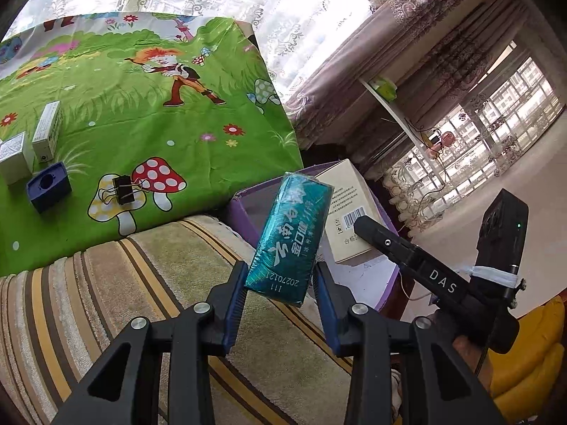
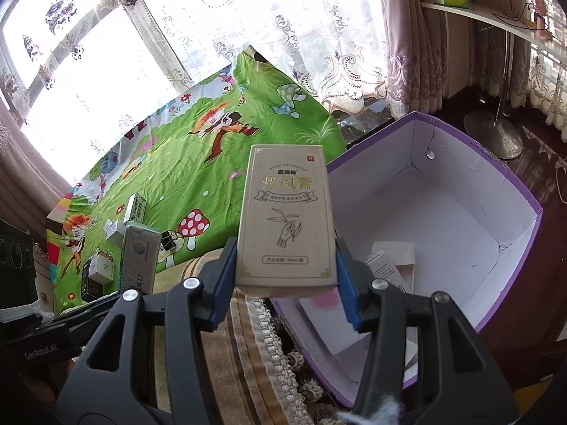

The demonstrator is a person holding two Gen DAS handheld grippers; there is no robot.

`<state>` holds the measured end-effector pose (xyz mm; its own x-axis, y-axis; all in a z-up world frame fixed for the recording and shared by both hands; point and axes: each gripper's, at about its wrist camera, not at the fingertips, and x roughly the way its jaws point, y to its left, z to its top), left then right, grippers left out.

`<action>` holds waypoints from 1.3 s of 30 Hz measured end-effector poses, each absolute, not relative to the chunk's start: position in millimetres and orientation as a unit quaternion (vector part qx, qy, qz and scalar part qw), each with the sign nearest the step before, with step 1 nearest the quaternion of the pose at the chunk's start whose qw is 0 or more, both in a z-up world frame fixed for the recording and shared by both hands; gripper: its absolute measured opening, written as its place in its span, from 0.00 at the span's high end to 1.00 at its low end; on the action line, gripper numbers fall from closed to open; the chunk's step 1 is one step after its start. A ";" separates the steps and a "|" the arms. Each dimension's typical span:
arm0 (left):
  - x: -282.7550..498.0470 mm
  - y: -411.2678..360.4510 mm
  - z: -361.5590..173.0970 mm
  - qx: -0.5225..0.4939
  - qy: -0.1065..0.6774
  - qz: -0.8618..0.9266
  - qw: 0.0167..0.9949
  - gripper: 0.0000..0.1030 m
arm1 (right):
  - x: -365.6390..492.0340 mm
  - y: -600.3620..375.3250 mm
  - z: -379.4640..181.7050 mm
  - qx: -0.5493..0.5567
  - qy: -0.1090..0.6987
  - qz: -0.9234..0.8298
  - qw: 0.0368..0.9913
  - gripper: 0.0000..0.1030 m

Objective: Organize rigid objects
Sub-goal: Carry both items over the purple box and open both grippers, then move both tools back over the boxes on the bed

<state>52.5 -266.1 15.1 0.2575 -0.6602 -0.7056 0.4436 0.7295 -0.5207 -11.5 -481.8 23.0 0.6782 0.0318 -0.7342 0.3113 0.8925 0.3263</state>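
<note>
1. At the far left of the left wrist view, two small white boxes (image 1: 32, 141) stood on the green cartoon cloth (image 1: 141, 113), with a dark blue block (image 1: 49, 187) just in front of them.
2. Right of those, a black binder clip (image 1: 122, 189) lay on the cloth's mushroom print.
3. In the middle, the left gripper (image 1: 280, 295) pinched a teal foil-wrapped pack (image 1: 288, 233) by its lower end, holding it tilted above the striped rug (image 1: 141, 301) and beside the purple box's corner.
4. Further right, the right gripper's finger crossed the view, gripping a beige carton (image 1: 349, 209) over the purple box (image 1: 244, 209).
5. In the right wrist view, small boxes (image 2: 106, 248) sat at the left on the cloth.
6. At centre, the right gripper (image 2: 285, 265) clamped the beige carton (image 2: 287, 216) upright between its blue pads (image 2: 345, 283), over the box's near-left rim.
7. To the right, the purple box (image 2: 514, 191) stood open, with a white carton (image 2: 388, 265) lying inside on its floor.
</note>
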 end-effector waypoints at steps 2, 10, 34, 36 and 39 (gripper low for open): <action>49.4 -274.1 15.6 -0.102 0.497 -0.376 0.775 0.56 | -16.2 -490.4 22.6 0.227 0.390 -0.094 0.887 0.46; 42.8 -273.2 15.7 -0.096 0.492 -0.371 0.782 0.34 | -23.4 -495.2 23.2 0.227 0.387 -0.102 0.888 0.24; 56.8 -194.8 20.0 -0.099 0.486 -0.230 0.837 0.34 | -3.1 -407.3 30.7 0.109 0.421 -0.023 0.900 0.16; 59.5 -182.2 19.1 -0.103 0.488 -0.209 0.841 0.34 | 0.2 -396.4 30.4 0.097 0.424 -0.010 0.900 0.16; 59.2 -158.4 19.2 -0.106 0.483 -0.178 0.851 0.34 | 3.9 -381.8 30.6 0.080 0.425 0.004 0.902 0.16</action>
<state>59.2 -158.4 19.2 0.4699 -0.4043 -0.7847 0.1999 0.9146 -0.3515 3.9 -381.8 30.6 0.6394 0.0751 -0.7652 0.0602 0.9873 0.1472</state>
